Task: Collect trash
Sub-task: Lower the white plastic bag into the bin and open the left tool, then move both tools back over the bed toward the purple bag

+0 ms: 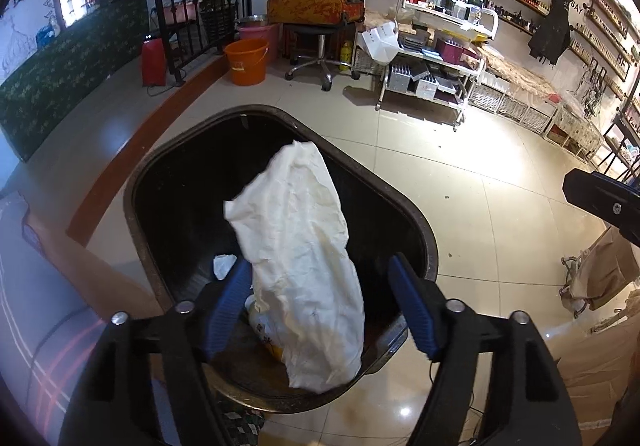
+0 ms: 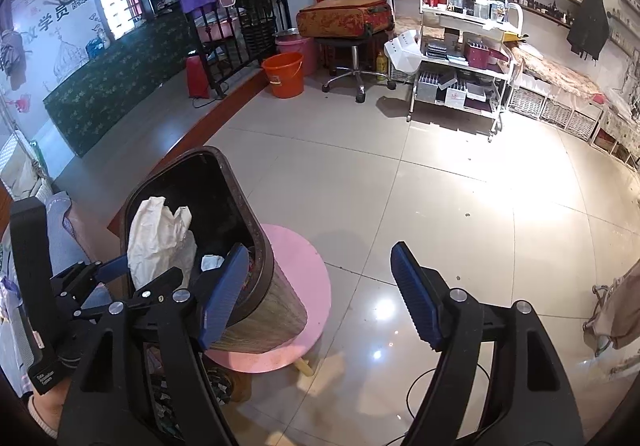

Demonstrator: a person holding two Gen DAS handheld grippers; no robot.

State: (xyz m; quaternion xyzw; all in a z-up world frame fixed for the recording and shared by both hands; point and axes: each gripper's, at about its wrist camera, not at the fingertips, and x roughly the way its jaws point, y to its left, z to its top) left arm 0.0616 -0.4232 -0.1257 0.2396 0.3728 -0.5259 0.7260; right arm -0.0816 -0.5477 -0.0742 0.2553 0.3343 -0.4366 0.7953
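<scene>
A dark bin (image 1: 280,113) stands under my left gripper (image 1: 320,304). A large crumpled white paper (image 1: 296,246) sticks up out of it between the spread blue pads (image 1: 228,302); the left pad is right at the paper's edge and the right pad is clear of it. A small white scrap (image 1: 224,264) and a yellow-labelled item (image 1: 264,330) lie deeper inside. In the right wrist view the bin (image 2: 264,310) sits on a pink round stool (image 2: 308,266), with the white paper (image 2: 156,238) in it. My right gripper (image 2: 320,294) hangs open and empty to the bin's right.
An orange bucket (image 1: 245,59), a swivel stool carrying a suitcase (image 1: 316,7) and a white trolley (image 1: 436,57) stand at the far side of the tiled floor. A raised step with a wooden edge (image 1: 132,149) runs along the left. A brown paper bag (image 1: 604,270) sits at right.
</scene>
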